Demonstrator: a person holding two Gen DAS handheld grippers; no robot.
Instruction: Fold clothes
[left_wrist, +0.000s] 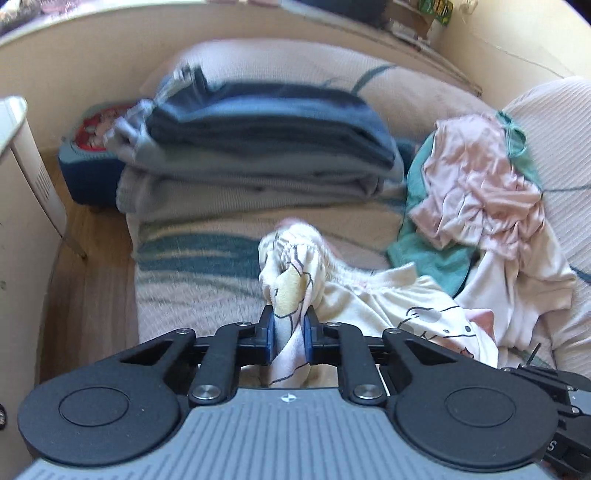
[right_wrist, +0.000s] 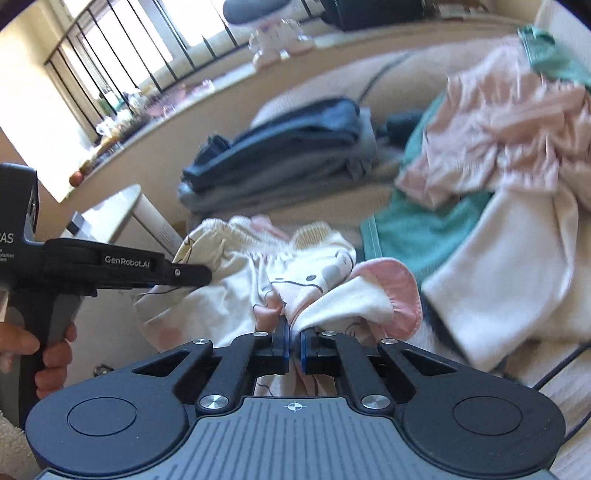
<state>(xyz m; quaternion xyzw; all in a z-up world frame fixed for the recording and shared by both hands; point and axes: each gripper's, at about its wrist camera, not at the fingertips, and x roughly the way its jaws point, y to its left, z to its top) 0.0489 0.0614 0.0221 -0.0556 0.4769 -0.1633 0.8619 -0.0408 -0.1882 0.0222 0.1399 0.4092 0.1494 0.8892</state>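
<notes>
Fingers (left_wrist: 270, 334) of the left gripper (left_wrist: 290, 334) and right gripper (right_wrist: 294, 345) each pinch the cream printed garment (right_wrist: 236, 280), bunched on the bed (left_wrist: 192, 288) in front of the folded stack (left_wrist: 258, 147).

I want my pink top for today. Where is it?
The crumpled pink top lies on the right side of the bed in both views, on top of a green garment, right of the folded blue-grey stack.
</notes>
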